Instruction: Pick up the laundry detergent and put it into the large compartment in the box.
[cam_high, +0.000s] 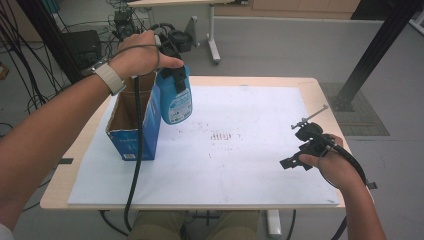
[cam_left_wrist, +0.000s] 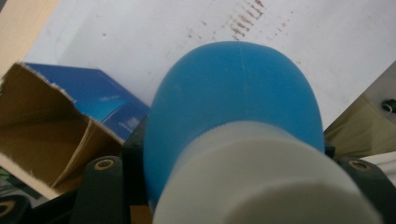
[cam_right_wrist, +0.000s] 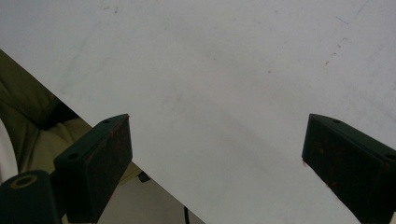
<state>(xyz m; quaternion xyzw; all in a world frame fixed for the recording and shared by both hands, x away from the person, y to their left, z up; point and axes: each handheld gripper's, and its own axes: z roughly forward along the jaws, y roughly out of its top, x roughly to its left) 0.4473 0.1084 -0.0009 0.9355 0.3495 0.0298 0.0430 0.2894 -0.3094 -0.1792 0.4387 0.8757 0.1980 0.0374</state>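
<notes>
Covering most of the table (cam_high: 320, 87), a white sheet (cam_high: 250, 165) is seen, with an open blue box (cam_high: 131, 137) at its left. The blue bottle (cam_high: 175, 100) is held clenched in the left gripper (cam_high: 172, 60), above and beside the box, probably just lifted out; putting it down remains. The right gripper (cam_right_wrist: 217, 147) is held open, empty, over the sheet.

The open cardboard box (cam_high: 134, 122) stands at the left of the frame, and the blue bottle (cam_high: 175, 97) hangs just beside its right wall. The white sheet (cam_high: 250, 165) on the desk (cam_high: 60, 185) lies bare across the centre and lower right, apart from the right gripper (cam_high: 292, 162) near its right edge.
</notes>
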